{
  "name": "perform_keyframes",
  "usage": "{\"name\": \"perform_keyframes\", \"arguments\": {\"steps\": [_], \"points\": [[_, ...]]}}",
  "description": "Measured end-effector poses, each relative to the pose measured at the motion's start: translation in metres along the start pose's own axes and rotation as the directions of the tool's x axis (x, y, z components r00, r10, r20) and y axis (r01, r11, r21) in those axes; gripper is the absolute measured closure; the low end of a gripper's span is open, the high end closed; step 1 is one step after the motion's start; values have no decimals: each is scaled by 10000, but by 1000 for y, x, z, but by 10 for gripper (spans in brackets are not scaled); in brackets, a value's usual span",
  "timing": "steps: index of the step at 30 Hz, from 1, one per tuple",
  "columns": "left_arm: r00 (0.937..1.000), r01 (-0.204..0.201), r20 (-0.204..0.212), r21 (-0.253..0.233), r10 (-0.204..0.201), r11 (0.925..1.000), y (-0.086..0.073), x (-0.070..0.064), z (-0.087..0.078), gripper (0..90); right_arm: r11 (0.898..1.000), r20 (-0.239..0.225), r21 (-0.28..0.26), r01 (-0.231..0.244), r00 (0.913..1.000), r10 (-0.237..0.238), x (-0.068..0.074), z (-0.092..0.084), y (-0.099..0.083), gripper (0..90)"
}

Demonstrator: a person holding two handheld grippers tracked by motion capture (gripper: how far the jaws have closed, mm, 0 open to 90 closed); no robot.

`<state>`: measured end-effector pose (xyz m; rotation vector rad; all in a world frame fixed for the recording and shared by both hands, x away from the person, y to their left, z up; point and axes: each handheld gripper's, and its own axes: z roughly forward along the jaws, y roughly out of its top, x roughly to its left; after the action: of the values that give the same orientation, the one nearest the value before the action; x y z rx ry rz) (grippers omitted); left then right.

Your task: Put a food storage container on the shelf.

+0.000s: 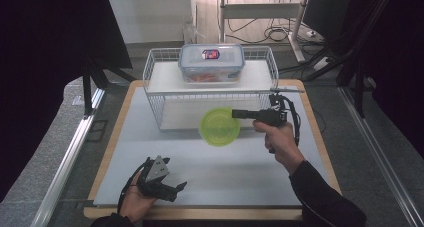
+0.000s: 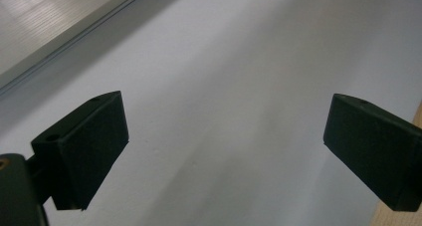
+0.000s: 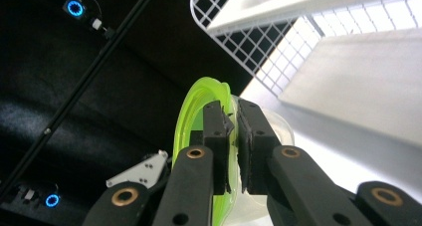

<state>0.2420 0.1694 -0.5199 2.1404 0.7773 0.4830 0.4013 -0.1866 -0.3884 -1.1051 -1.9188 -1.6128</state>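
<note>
White-topped, with a wooden rim, the table (image 1: 115, 152) carries a white wire rack (image 1: 155, 74) at its far edge. On the rack's upper shelf sits a clear lidded food container (image 1: 212, 62); the lower shelf looks bare. The lime-green plastic bowl (image 1: 219, 127) hangs tilted in the air just in front of the rack's lower opening, so I judge the pickup done and the placing on or in the rack yet to come; which shelf is meant I cannot tell. The right gripper (image 3: 234, 136) has its jaws nearly together, pinching the bowl's rim between them. The left gripper (image 1: 172, 188) rests near the table's near left corner, jaws wide apart, holding nothing.
</note>
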Motion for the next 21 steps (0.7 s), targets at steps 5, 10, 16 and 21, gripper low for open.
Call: {"name": "perform_keyframes", "arguments": {"steps": [5, 10, 16, 21], "points": [[10000, -40, 8, -4, 40, 10000, 0, 0, 0, 38, 9995, -51, -312, 41, 10000, -42, 7, -5, 15, 842], [10000, -50, 35, -25, 50, 10000, 0, 0, 0, 38, 9982, -113, -606, 15, 9999, -22, 13, -8, 28, 842], [9999, -93, 63, -9, 93, 10000, 0, 0, 1, 38, 9967, -70, -805, -106, 9999, 101, 18, -8, 44, 842], [9999, -58, 103, -50, 59, 10000, 0, 0, 1, 38, 9950, -66, -993, -98, 9999, 92, 26, -9, 60, 842]]}}
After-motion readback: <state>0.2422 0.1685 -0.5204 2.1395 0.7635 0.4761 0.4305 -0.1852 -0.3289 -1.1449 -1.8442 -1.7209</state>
